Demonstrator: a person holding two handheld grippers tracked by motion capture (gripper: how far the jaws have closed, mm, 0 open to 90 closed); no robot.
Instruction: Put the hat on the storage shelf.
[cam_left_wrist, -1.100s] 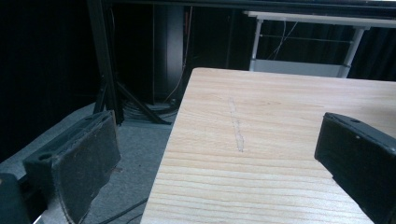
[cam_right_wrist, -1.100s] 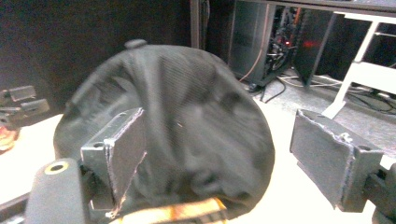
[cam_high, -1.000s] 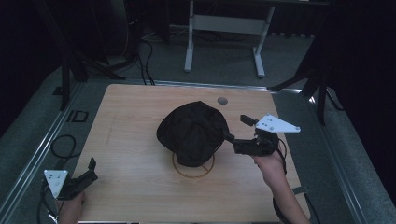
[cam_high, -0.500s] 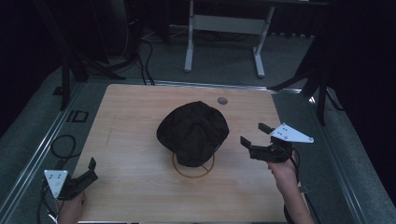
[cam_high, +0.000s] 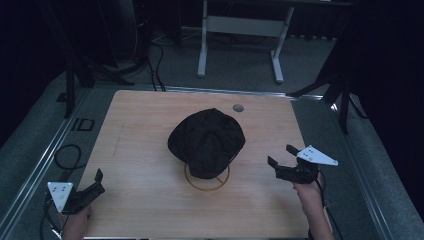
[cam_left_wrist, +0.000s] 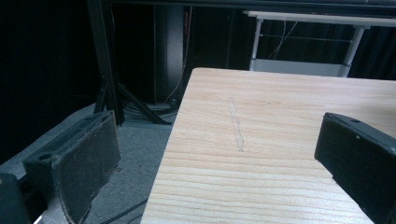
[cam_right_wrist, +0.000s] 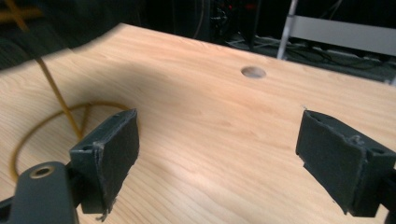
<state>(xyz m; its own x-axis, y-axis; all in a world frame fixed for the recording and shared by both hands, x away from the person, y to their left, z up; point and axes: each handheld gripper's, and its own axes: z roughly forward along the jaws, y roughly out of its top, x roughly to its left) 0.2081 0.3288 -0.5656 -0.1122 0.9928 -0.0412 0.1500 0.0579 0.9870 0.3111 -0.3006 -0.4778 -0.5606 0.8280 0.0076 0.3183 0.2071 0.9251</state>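
since the black cap sits mid-worktop over the yellow ring, both the left gripper and right gripper hover apart, jaws spread, likely done with it.

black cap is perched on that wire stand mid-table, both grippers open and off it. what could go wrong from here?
1. The black cap sits on a thin wire stand; a sideways nudge from the right gripper could tip both.
2. The left gripper hangs at the table edge, so a reach starting low might clip the edge.
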